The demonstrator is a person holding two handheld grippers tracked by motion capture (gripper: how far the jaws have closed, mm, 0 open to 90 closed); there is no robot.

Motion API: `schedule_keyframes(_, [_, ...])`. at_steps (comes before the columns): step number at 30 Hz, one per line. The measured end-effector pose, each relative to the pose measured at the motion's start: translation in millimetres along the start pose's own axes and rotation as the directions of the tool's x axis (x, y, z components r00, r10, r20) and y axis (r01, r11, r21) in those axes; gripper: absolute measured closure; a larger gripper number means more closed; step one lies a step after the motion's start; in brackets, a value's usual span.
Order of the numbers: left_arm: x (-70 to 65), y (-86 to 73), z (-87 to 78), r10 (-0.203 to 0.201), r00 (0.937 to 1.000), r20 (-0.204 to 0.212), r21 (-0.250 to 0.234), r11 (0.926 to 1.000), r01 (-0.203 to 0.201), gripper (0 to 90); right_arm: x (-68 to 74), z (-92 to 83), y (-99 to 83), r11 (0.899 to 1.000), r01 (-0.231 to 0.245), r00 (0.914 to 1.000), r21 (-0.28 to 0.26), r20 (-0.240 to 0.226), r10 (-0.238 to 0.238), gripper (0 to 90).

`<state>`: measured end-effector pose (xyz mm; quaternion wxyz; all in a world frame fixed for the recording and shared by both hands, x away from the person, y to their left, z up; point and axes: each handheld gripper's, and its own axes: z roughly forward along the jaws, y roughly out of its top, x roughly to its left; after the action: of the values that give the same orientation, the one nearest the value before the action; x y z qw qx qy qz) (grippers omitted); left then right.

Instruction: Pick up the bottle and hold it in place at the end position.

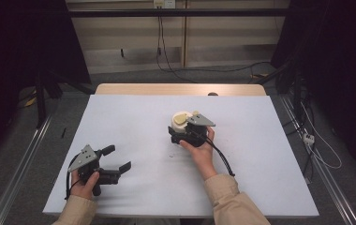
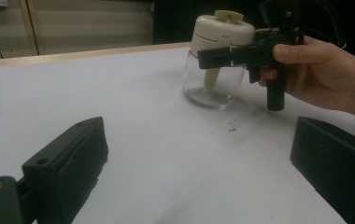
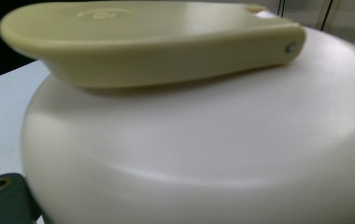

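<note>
**Right gripper clamps jar lid at mid-table**

A white sheet (image 1: 134, 136) covers the table, its bare wooden edge (image 1: 181, 89) showing at the far side; beyond it lie grey floor, trailing cables and dark curtains to either flank. The glass jar (image 2: 211, 84) stands upright a little right of the sheet's centre, capped by a cream lid (image 2: 222, 30) with a yellowish flap (image 3: 143, 42) on top. The right hand (image 1: 201, 149) reaches forward from the near edge, forearm angled inward, holding the right gripper (image 1: 185, 132) level against the jar; its jaws sit on either side of the lid, closed on it. The left hand (image 1: 86, 182) rests near the sheet's near-left corner, well apart from the jar, with the left gripper (image 1: 118, 160) pointing toward it, jaws spread wide and holding nothing. Bare sheet lies between the left gripper and the jar, and more behind the jar up to the wooden edge. A few dark specks (image 2: 232, 126) mark the sheet just in front of the jar.
</note>
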<state>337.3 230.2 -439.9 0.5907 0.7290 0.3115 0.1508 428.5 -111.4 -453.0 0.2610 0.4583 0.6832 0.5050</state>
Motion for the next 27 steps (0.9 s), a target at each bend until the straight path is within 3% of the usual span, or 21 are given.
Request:
schedule_keyframes(11, [-4.8,11.7,12.8,-0.017,0.9998,0.012,-0.029,0.9994,0.017,3.8,-0.4,-0.2,-0.2,1.000,0.006,1.0000,0.002,-0.005,-0.006,6.1])
schedule_keyframes(27, [-12.4,26.8,42.4,-0.020,0.9996,0.020,0.041,0.9990,0.019,4.2,-2.6,-1.2,0.3,1.000,0.008,0.9998,0.010,-0.020,-0.008,5.9])
